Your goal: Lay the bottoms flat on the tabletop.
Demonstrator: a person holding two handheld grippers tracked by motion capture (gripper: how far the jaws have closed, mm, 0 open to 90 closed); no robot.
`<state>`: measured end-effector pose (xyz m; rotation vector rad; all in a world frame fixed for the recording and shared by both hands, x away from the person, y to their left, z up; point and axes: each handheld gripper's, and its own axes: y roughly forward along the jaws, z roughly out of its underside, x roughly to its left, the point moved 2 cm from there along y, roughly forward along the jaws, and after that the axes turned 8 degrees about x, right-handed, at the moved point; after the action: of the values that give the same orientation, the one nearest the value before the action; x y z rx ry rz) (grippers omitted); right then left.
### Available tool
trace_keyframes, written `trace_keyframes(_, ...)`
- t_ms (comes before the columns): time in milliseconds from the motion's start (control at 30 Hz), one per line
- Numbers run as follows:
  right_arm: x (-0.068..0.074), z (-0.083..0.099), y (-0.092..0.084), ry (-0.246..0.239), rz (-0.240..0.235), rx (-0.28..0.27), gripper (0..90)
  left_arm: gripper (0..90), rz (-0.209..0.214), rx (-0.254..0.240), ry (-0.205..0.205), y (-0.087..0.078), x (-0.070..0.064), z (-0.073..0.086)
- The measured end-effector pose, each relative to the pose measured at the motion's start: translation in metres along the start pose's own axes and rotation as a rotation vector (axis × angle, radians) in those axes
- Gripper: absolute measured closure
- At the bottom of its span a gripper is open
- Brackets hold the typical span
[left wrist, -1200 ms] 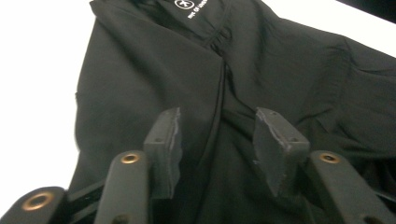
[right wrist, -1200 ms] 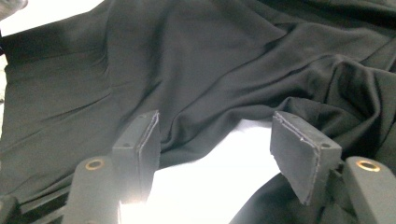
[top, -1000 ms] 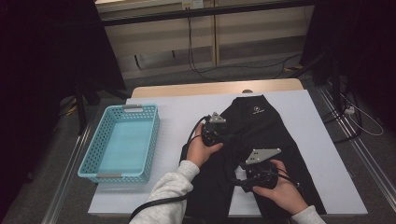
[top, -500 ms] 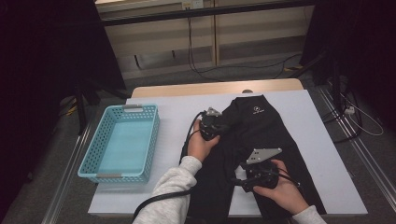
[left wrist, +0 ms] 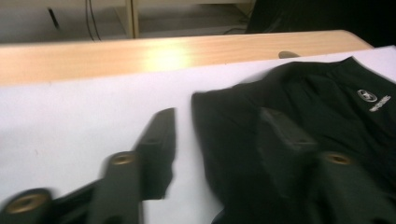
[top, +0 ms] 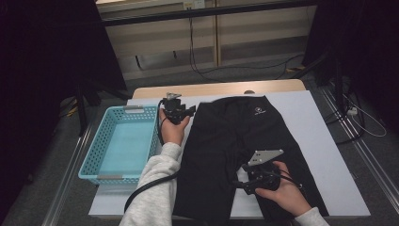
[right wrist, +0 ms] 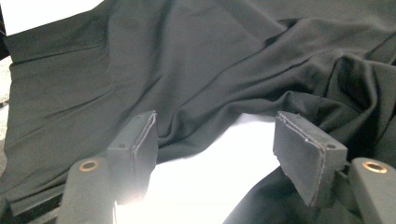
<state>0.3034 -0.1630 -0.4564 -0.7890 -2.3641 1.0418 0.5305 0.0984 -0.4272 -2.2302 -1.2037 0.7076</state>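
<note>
Fingers of the left gripper (top: 177, 112), newly parted and empty, reach forward beside the black shorts (top: 235, 141) on the white table cover (top: 324, 136). Left gripper view: jaws straddle the waistband corner. Right gripper view: the right gripper (right wrist: 215, 154) stands open over the crotch.

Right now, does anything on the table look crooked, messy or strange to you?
Only the black shorts look untidy. The cloth is bunched into folds around the crotch, near the right tool, and the white table cover shows through the gap between the legs. The blue basket sits straight.
</note>
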Motion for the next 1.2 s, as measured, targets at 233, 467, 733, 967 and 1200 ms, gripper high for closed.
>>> trace_keyframes(233, 0.001, -0.002, 0.001, -0.004, 0.008, -0.003, 29.1, 28.4, 0.086, 0.129, 0.047, 0.003, -0.017, 0.017)
trace_keyframes(467, 0.003, -0.001, 0.000, -0.009, 0.026, -0.012, 26.0, 18.1, 0.129, 0.185, 0.110, -0.013, -0.030, 0.039)
trace_keyframes(733, -0.003, -0.002, -0.004, 0.017, 0.074, -0.053, 21.2, 11.6, 0.162, 0.217, 0.140, -0.041, -0.038, 0.063)
trace_keyframes(967, -0.012, -0.005, -0.007, 0.038, 0.110, -0.080, 18.6, 9.2, 0.172, 0.205, 0.148, -0.060, -0.038, 0.077)
trace_keyframes(1200, -0.019, -0.009, -0.006, 0.059, 0.134, -0.102, 16.5, 6.9, 0.178, 0.233, 0.150, -0.064, -0.034, 0.091)
